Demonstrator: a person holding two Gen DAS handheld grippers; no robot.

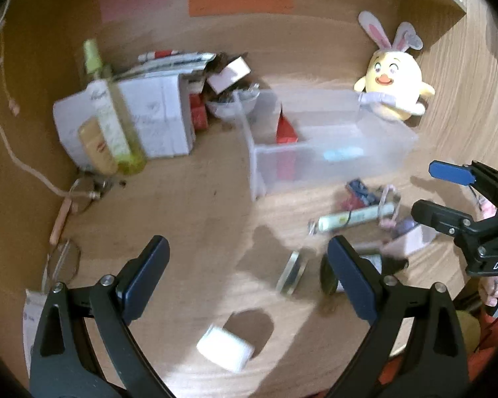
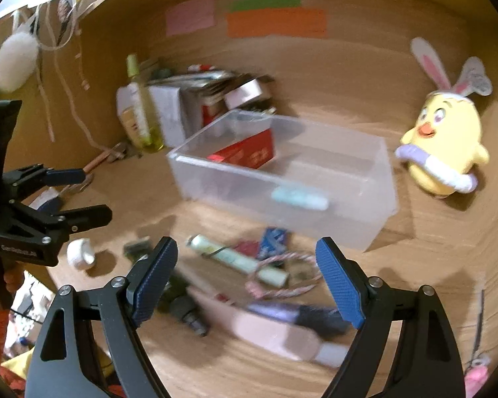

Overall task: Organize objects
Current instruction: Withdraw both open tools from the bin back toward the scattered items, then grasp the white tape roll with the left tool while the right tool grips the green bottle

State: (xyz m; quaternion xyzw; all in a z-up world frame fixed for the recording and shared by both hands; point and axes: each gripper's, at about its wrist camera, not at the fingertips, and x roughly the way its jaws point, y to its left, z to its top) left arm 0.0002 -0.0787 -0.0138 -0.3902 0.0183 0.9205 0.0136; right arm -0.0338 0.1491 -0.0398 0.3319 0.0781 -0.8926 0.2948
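Wooden desk (image 1: 189, 199) with coloured paper strips (image 2: 275, 21) on the back panel; the clear bin (image 2: 365, 179), holding a red box (image 2: 245, 154), stands mid-desk. My left gripper (image 1: 249, 278) and right gripper (image 2: 249, 278) both gape wide, empty. Only the left view shows the spectacles (image 1: 61, 258); only the right, the pink braided cord (image 2: 282, 275).

Both tools were matte black frames with silver screws at the pivots. The left gripper (image 1: 247, 278) wore dark navy pads, while the right gripper (image 2: 245, 282) carried brighter blue, finely textured pads. White lettering marked the right gripper's body, reading "DAS". A bare hand (image 1: 491, 290) showed beside orange-red cloth.
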